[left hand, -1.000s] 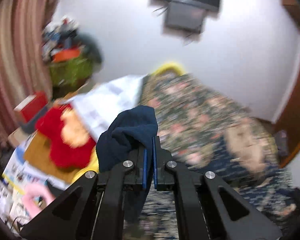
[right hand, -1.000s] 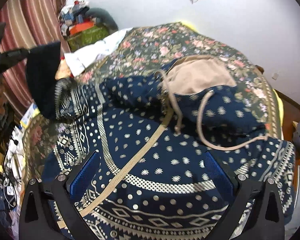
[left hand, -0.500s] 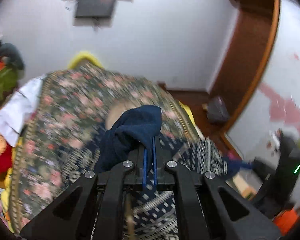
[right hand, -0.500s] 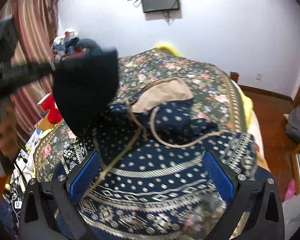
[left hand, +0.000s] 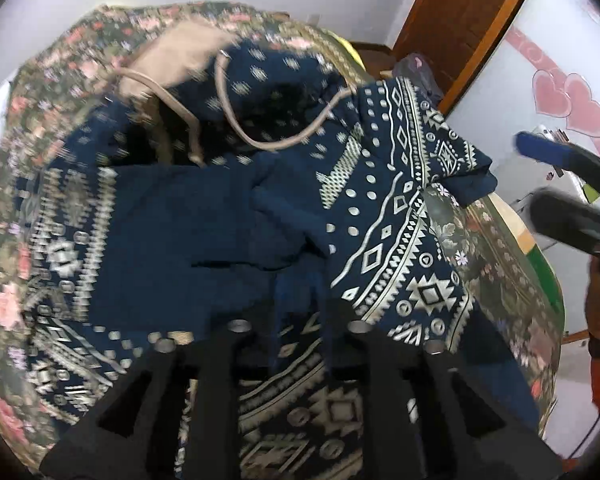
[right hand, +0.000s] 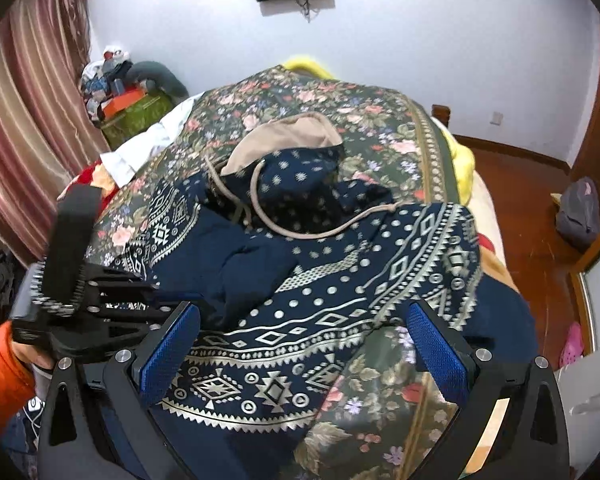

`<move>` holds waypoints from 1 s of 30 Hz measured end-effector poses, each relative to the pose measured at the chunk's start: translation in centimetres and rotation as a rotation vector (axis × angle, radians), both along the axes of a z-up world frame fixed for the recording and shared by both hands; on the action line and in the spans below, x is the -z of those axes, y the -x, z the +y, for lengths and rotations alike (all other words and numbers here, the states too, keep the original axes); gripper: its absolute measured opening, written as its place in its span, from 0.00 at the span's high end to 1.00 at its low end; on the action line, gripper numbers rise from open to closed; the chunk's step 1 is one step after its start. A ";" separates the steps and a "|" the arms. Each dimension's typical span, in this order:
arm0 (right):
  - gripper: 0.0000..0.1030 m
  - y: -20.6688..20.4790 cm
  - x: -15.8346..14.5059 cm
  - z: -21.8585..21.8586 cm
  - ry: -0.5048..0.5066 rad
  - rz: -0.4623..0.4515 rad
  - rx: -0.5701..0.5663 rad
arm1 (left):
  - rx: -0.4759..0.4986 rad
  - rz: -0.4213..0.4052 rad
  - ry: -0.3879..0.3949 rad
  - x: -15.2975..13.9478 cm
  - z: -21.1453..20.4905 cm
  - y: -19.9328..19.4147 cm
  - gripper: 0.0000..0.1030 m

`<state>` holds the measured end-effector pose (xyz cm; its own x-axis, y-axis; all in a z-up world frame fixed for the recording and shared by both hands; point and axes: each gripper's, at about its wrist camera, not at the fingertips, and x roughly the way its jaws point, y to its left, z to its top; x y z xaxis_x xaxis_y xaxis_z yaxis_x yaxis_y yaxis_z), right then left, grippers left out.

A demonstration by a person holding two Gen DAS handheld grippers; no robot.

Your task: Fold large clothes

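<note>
A navy hoodie with white geometric patterns (right hand: 340,280) lies on the floral bedspread (right hand: 380,128), its beige-lined hood (right hand: 288,136) and drawstrings toward the far side. One sleeve (left hand: 204,220) is folded across the body, plain navy side up. My left gripper (left hand: 298,300) sits low over the hoodie with its jaws slightly apart; the navy sleeve end lies between and under them. It also shows in the right wrist view (right hand: 168,312). My right gripper (right hand: 300,344) is open wide and empty above the hoodie's hem; it also shows at the right edge of the left wrist view (left hand: 548,176).
A yellow blanket (right hand: 464,160) edges the bed's far right side. A white cloth (right hand: 148,144) and a cluttered green box (right hand: 136,116) lie at the left by striped curtains. A grey backpack (right hand: 580,216) sits on the wooden floor at the right.
My left gripper swung right and down, carrying the sleeve over the hoodie's body and laying it there; its jaws have parted. My right gripper stayed open and shifted slightly back.
</note>
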<state>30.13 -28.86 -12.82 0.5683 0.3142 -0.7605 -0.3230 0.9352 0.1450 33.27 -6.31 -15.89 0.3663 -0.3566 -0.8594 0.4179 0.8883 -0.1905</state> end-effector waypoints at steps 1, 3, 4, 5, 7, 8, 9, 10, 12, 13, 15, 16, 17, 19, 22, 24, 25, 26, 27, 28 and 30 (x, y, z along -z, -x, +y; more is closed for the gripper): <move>0.00 -0.2 0.2 0.5 0.004 0.002 -0.009 | -0.014 -0.023 0.003 -0.6 0.8 0.3 0.56; 0.00 -0.8 0.7 1.7 0.007 0.005 -0.028 | -0.064 -0.102 0.018 -2.4 3.7 1.2 0.42; 0.00 -1.1 1.0 2.3 0.009 0.012 -0.035 | -0.094 -0.136 0.015 -3.1 5.0 1.5 0.38; 0.00 -1.7 1.5 3.0 0.014 0.020 -0.041 | -0.134 -0.167 -0.001 -3.6 6.7 1.6 0.37; 0.00 -2.9 2.0 4.1 0.024 0.021 -0.046 | -0.215 -0.198 -0.055 -3.8 9.8 1.3 0.35; 0.00 -3.6 2.2 4.6 0.029 0.026 -0.047 | -0.254 -0.201 -0.081 -3.5 11.5 1.1 0.35; 0.00 -4.7 2.4 5.3 0.029 0.038 -0.050 | -0.291 -0.194 -0.104 -3.1 13.0 0.7 0.35; 0.00 -5.5 2.6 5.8 0.024 0.049 -0.055 | -0.333 -0.180 -0.122 -2.5 14.8 0.3 0.35; 0.00 -8.0 3.5 7.5 0.012 0.091 -0.069 | -0.401 -0.152 -0.135 -1.2 17.9 -0.6 0.35; 0.00 -8.8 3.9 8.1 0.009 0.106 -0.075 | -0.428 -0.139 -0.142 -0.5 18.8 -1.3 0.35; 0.00 -11.0 5.1 10.1 0.010 0.149 -0.086 | -0.483 -0.112 -0.144 1.1 21.1 -2.2 0.35; 0.00 -12.3 6.0 11.5 0.015 0.173 -0.094 | -0.502 -0.103 -0.139 1.9 21.8 -2.7 0.35; 0.00 -13.1 6.6 12.3 0.018 0.184 -0.097 | -0.520 -0.093 -0.133 2.5 22.4 -3.2 0.35; 0.00 -15.1 7.9 14.1 0.035 0.208 -0.093 | -0.539 -0.070 -0.104 3.6 23.6 -4.0 0.35; 0.00 -19.0 9.4 16.8 0.083 0.227 -0.055 | -0.525 -0.053 -0.088 4.8 24.3 -5.0 0.35; 0.00 -21.2 9.4 17.5 0.113 0.193 -0.019 | -0.498 -0.057 -0.097 5.4 24.2 -5.5 0.35; 0.00 -22.4 9.3 17.7 0.129 0.173 -0.003 | -0.486 -0.058 -0.103 5.7 24.2 -5.8 0.35; 0.00 -23.8 9.3 18.0 0.128 0.166 0.013 | -0.471 -0.057 -0.108 6.0 24.0 -6.1 0.35; 0.00 -24.8 9.4 17.9 0.114 0.168 0.031 | -0.450 -0.052 -0.114 6.5 23.8 -6.4 0.35; 0.00 -25.5 9.4 17.7 0.101 0.175 0.046 | -0.436 -0.046 -0.118 6.8 23.6 -6.7 0.35; 0.00 -26.8 9.5 17.3 0.055 0.187 0.089 | -0.399 -0.037 -0.129 7.7 22.8 -7.2 0.35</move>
